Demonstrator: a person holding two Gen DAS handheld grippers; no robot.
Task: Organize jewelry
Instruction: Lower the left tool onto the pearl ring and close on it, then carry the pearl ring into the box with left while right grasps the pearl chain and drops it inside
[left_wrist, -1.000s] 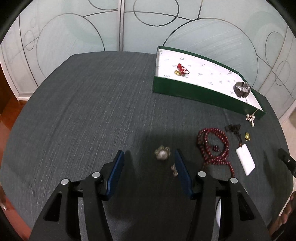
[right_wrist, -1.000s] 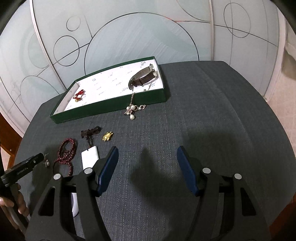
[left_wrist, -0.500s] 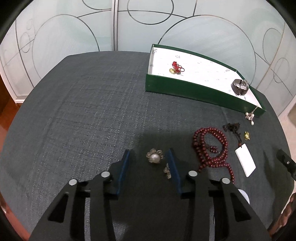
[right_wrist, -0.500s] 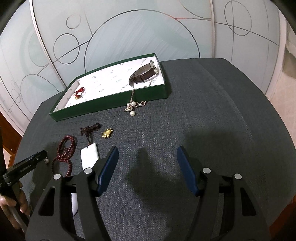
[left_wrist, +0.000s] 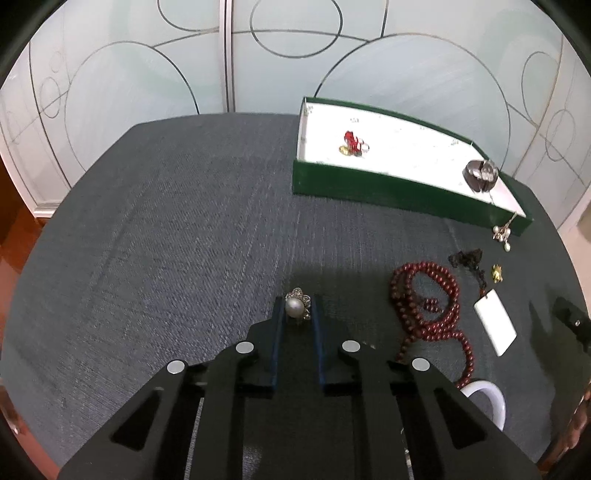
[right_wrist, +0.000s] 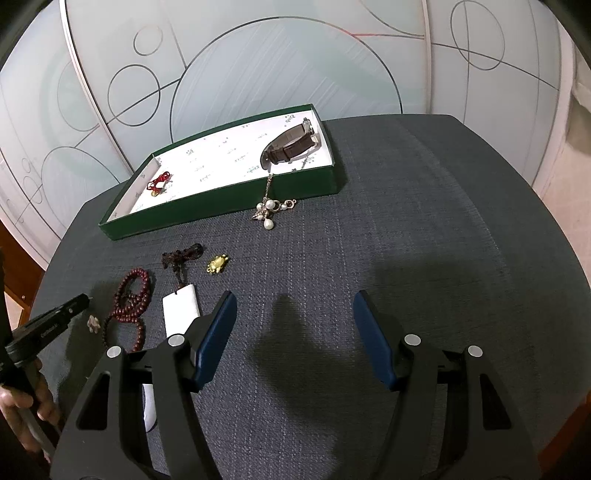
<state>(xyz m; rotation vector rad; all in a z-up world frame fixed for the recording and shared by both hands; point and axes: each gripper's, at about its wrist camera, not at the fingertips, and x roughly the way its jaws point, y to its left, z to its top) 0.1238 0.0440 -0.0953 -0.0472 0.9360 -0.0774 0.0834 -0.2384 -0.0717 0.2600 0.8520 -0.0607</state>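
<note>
Your left gripper (left_wrist: 296, 308) has just been closing its jaws, and they now pinch the pearl earring with the silver filigree petals (left_wrist: 295, 307) right at their tips, well in front of the near-left corner of the shallow green box with the white lining (left_wrist: 373, 186), down on the grey woven bench (left_wrist: 177, 236). The piece is small, light and hard; the round pearl is slick and may squirt out of the blue pads, so judge the hold safest across the flat metal petals, low on the piece. The filigree looks thin and could bend under a hard squeeze. Whether it has left the cloth cannot be told.

Your right gripper (right_wrist: 291, 328) hangs with its jaws wide apart over bare cloth in front of the box, holding nothing.

Between the earring and the box the bench is bare, so the way in over the near wall looks free. Mind that wall: it stands up enough to catch a low carry. Inside the box lie a small red-and-gold trinket (left_wrist: 354, 143) near its left end and a brown leather-strap watch (right_wrist: 290, 146) at its right end. A pearl cluster on a thin chain (right_wrist: 271, 208) hangs over the near wall by the watch. In front of the box's right half lie a coil of dark red wooden beads (left_wrist: 428, 306), a white rectangular pendant on a dark knotted cord (left_wrist: 495, 326), a small gold charm (right_wrist: 217, 264), and a second small silver earring (right_wrist: 93, 323) beside the beads.
</note>
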